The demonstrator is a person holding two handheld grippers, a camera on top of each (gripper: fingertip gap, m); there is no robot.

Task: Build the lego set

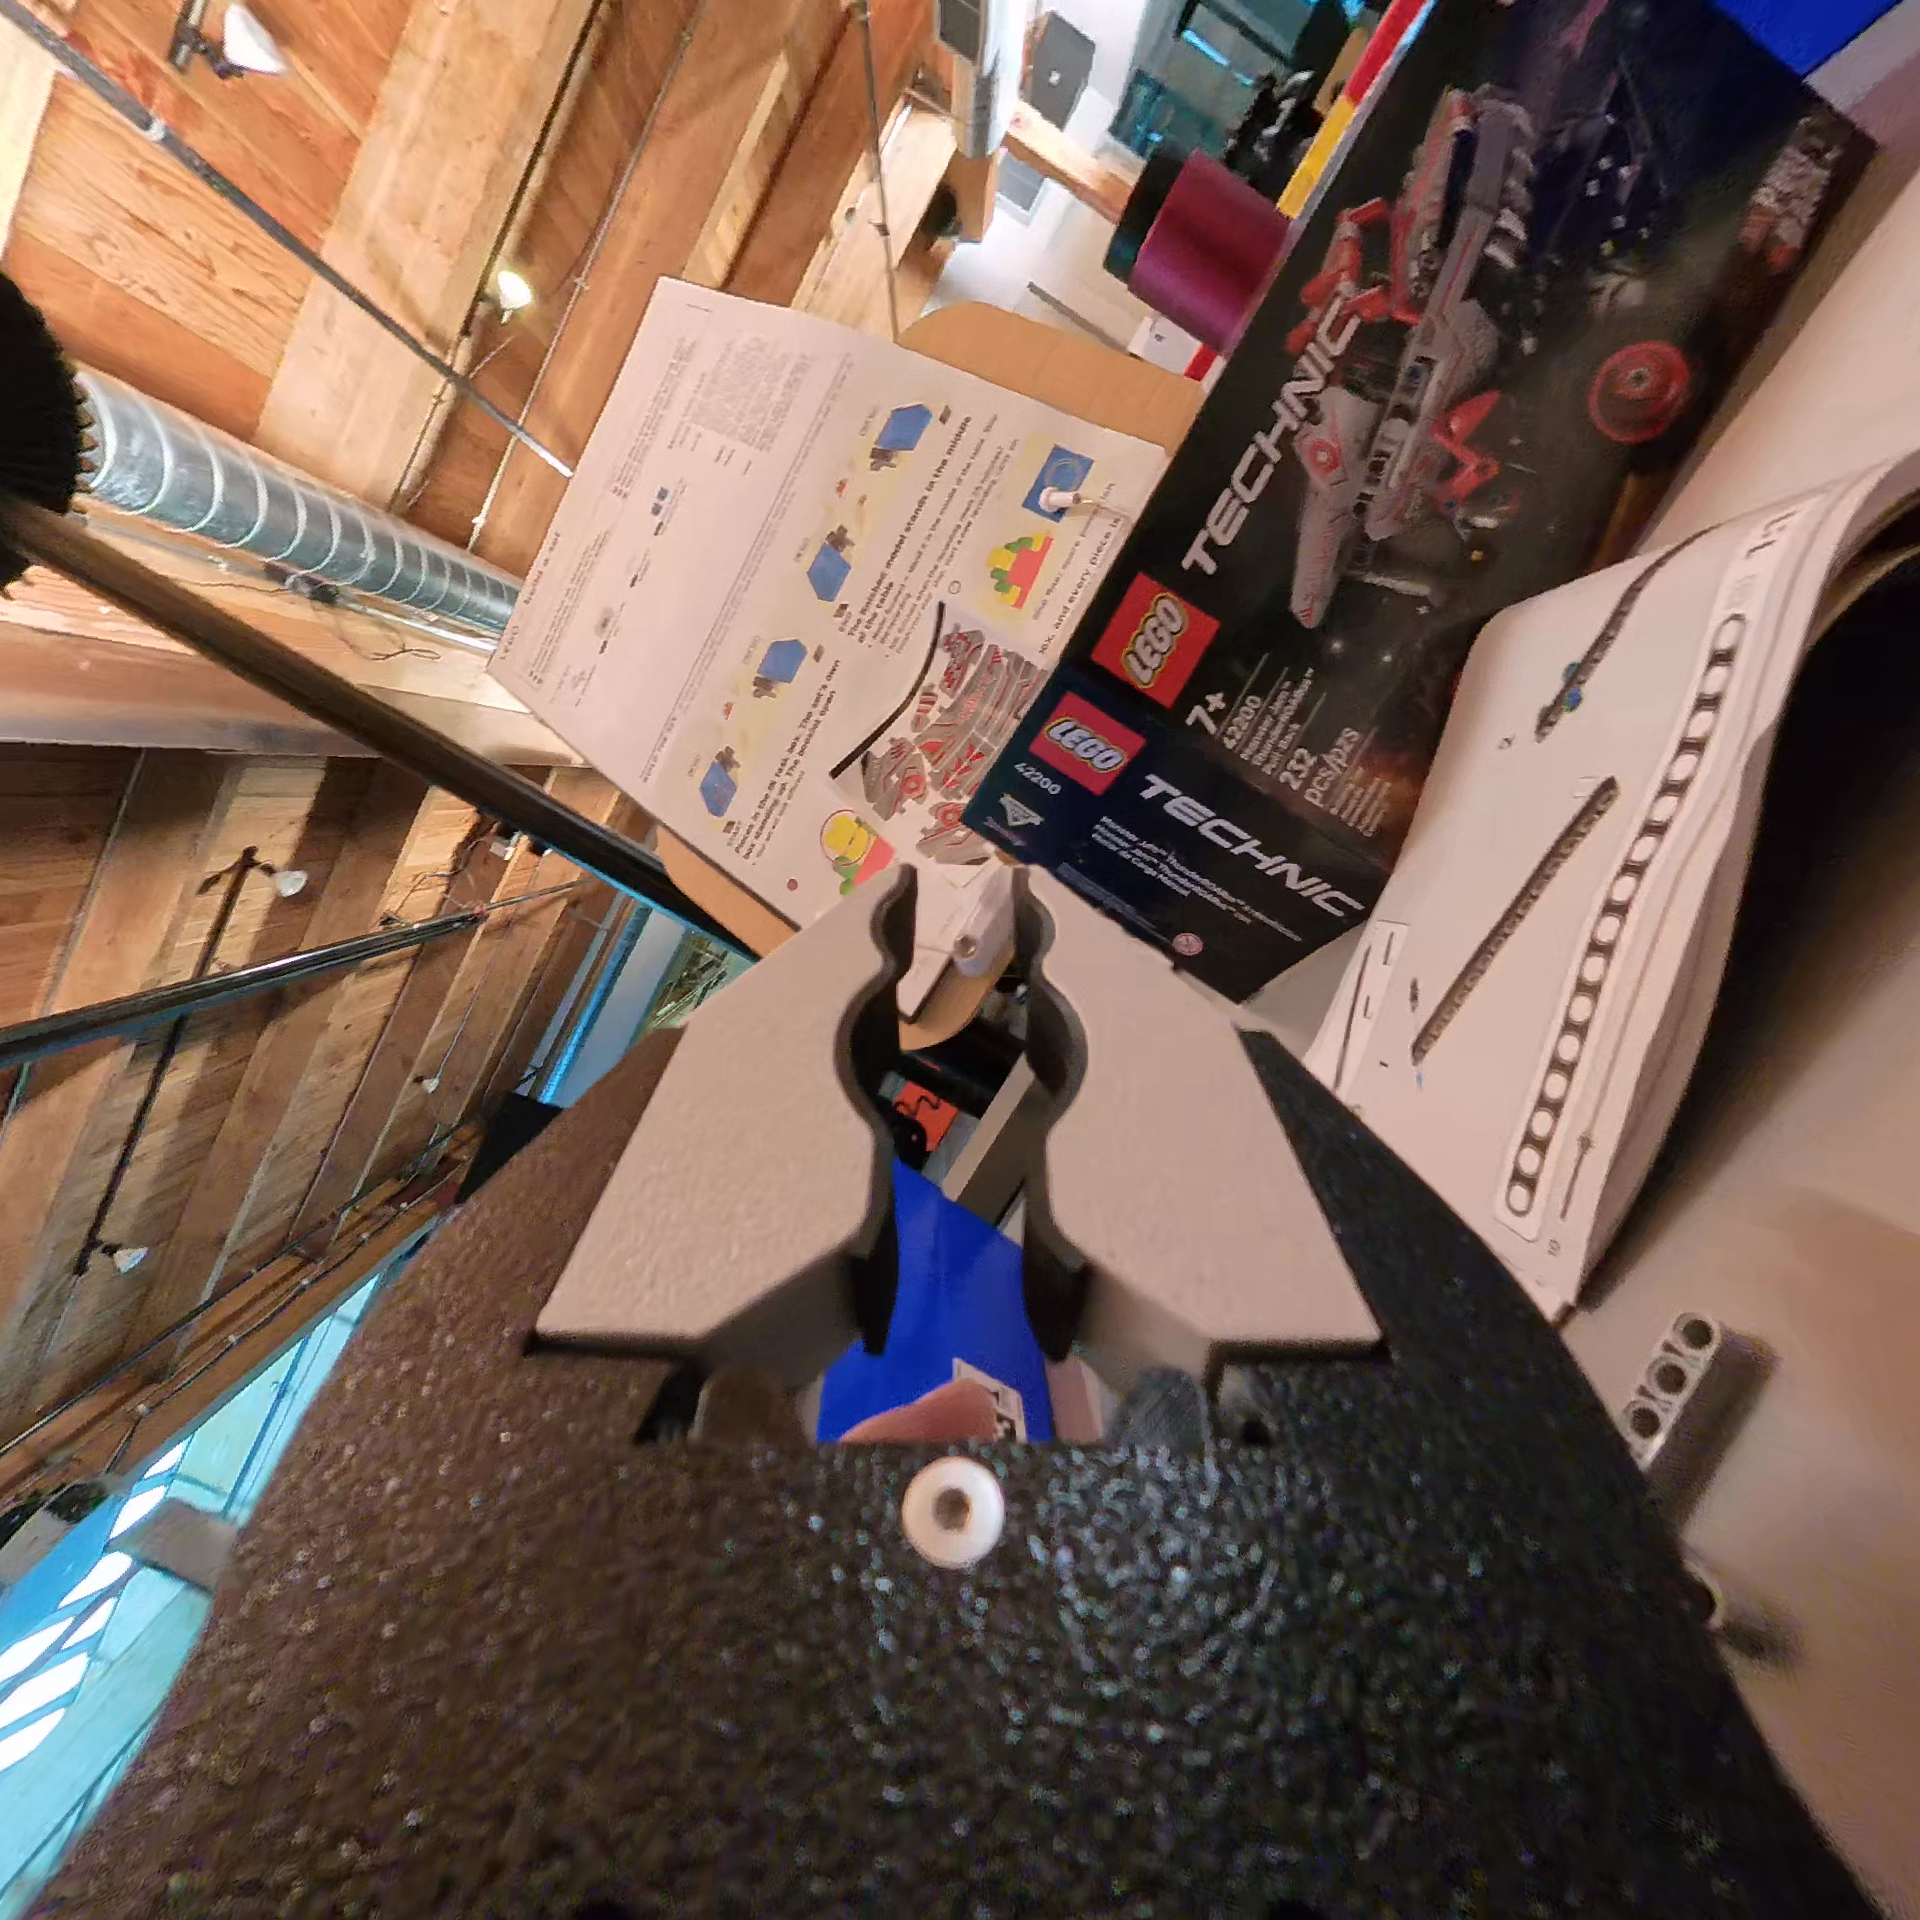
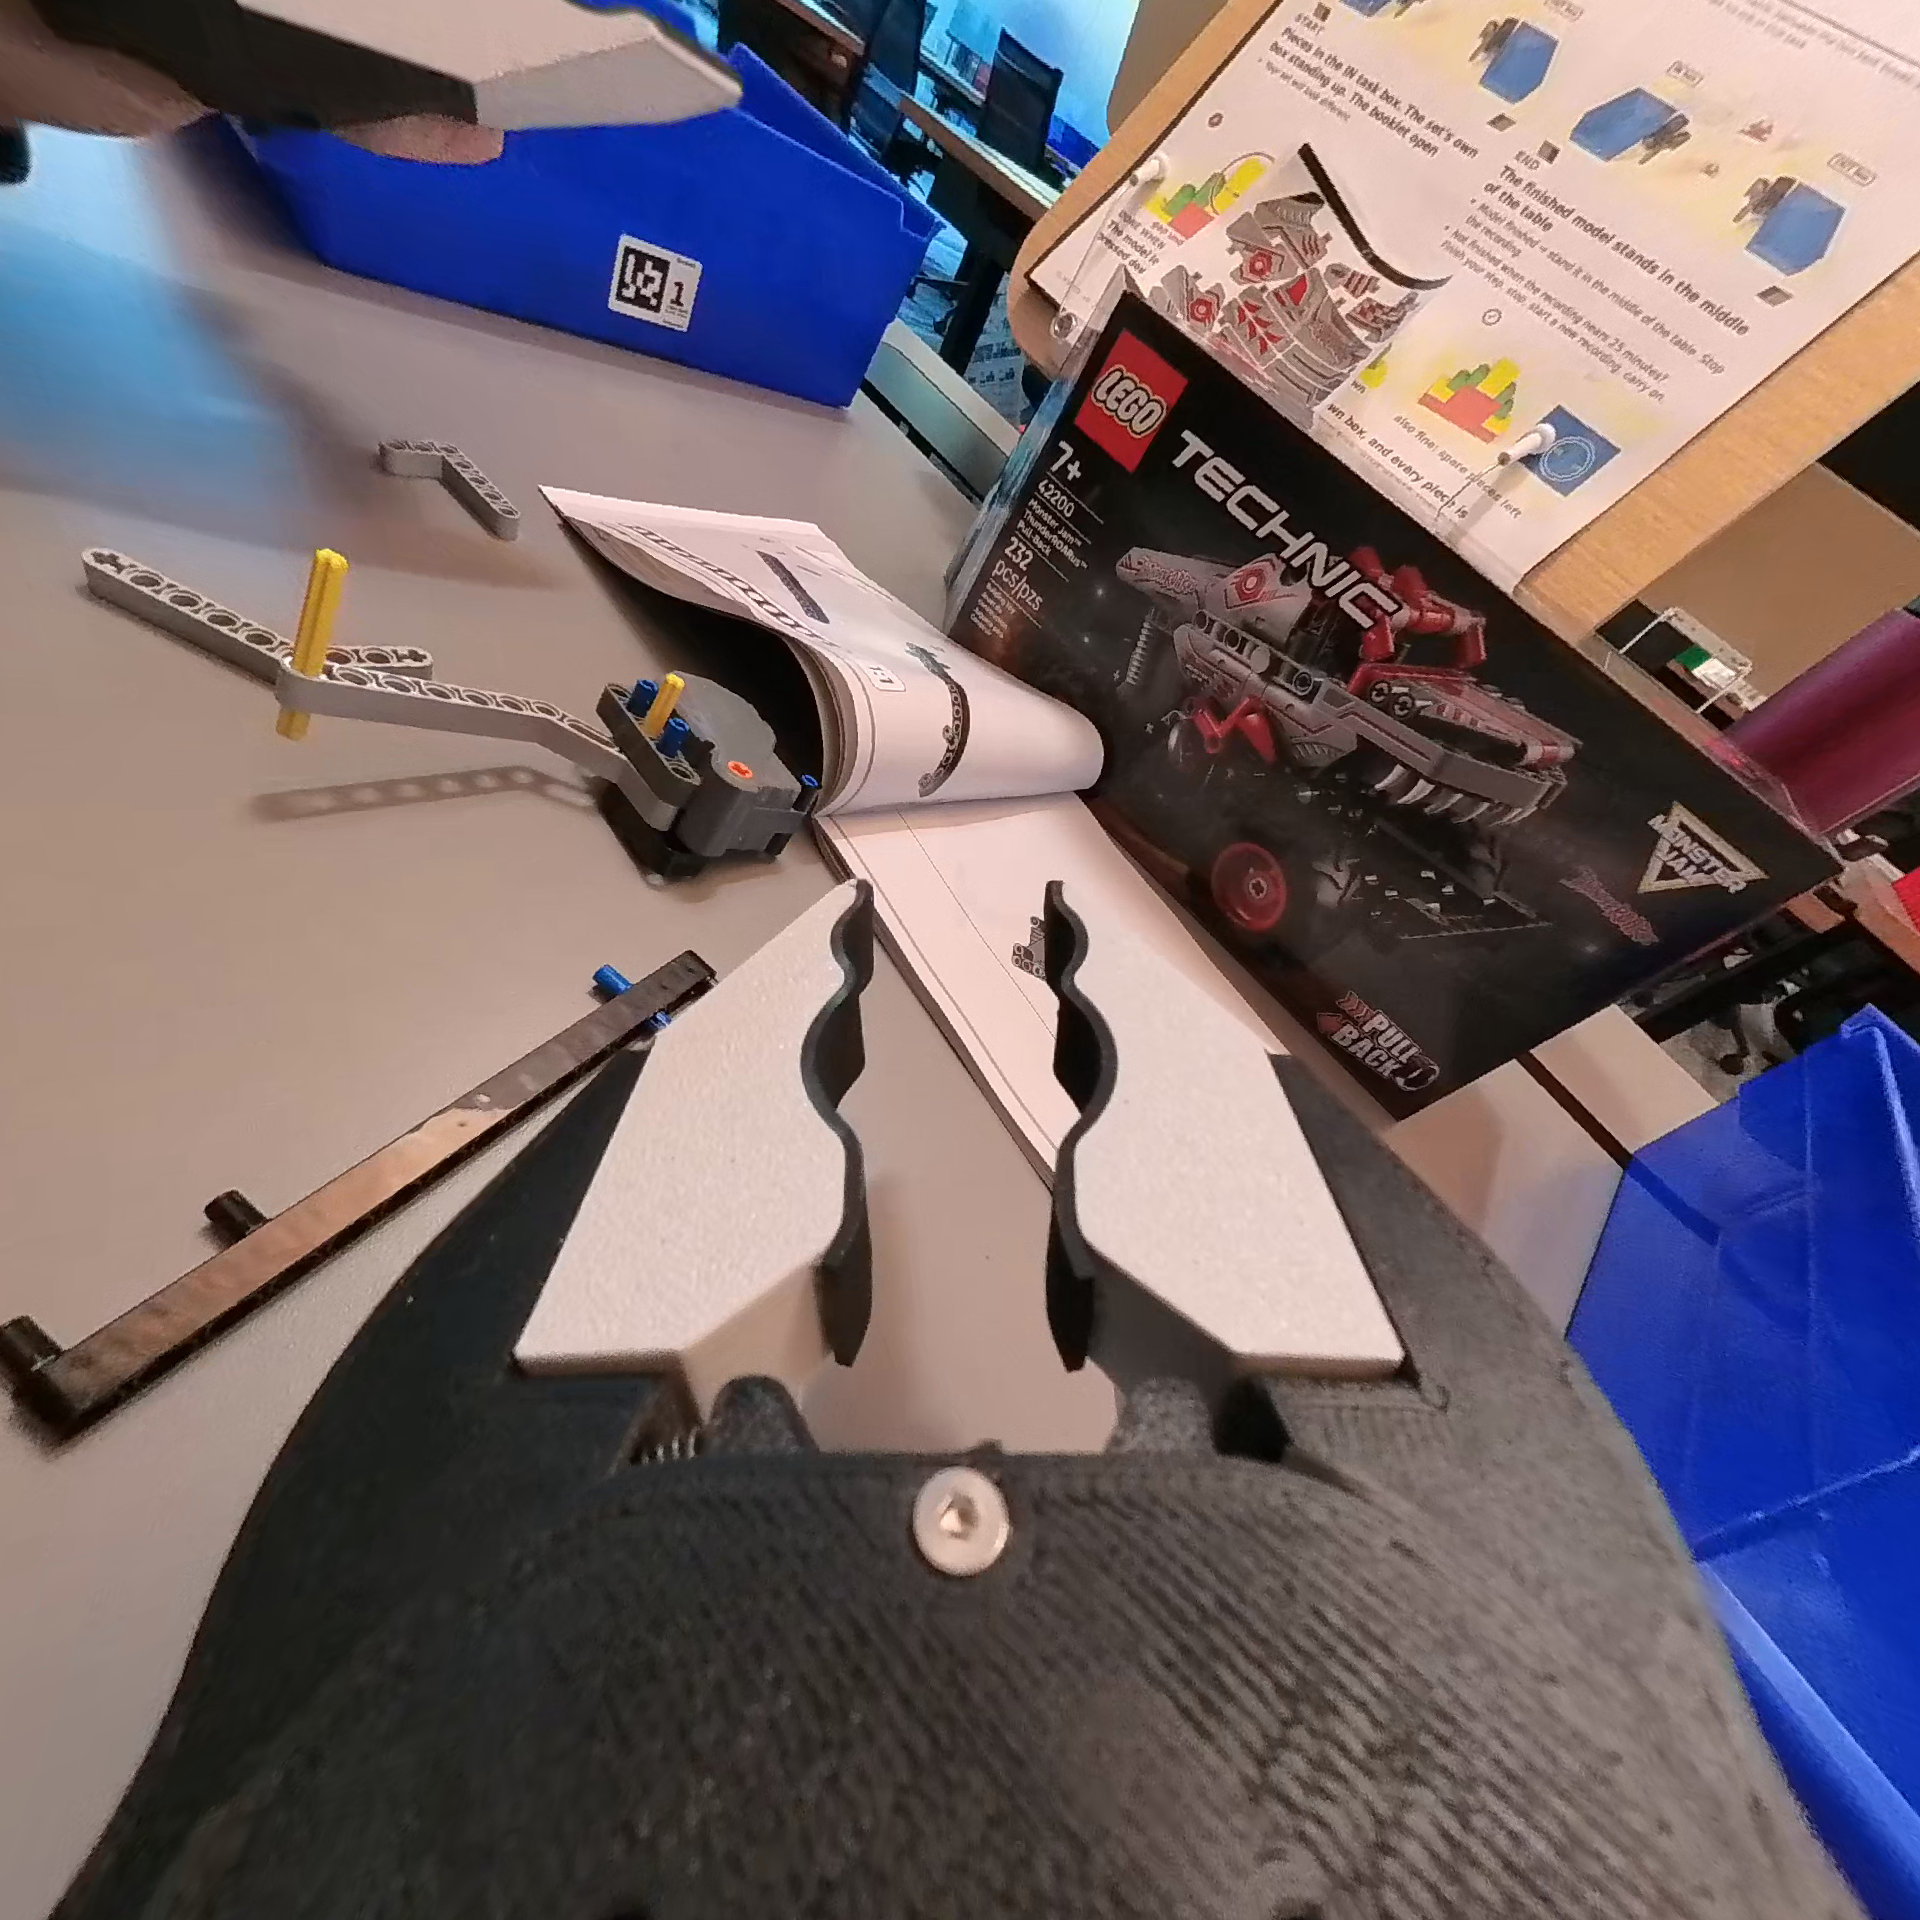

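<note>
A part-built Lego assembly (image 2: 686, 769) lies on the grey table (image 2: 260, 935). It is a dark grey motor block joined to long grey beams (image 2: 249, 623), with two yellow axles (image 2: 312, 639) standing up in it. A long black beam (image 2: 353, 1184) with black and blue pins lies near me. A grey L-shaped beam (image 2: 452, 478) lies farther back. My right gripper (image 2: 956, 904) is open and empty, low over the table beside the open instruction booklet (image 2: 935, 727). My left gripper (image 1: 961, 899) is open and empty, raised and rolled sideways; it also shows blurred at the right wrist view's top left (image 2: 603, 73).
The Lego box (image 2: 1351, 727) stands behind the booklet, in front of an instruction sheet on a board (image 2: 1558, 208). A blue bin (image 2: 623, 229) sits at the back left, another (image 2: 1766, 1351) at the right. In the left wrist view, the booklet (image 1: 1558, 883), box (image 1: 1403, 520) and a short grey beam (image 1: 1673, 1371) show.
</note>
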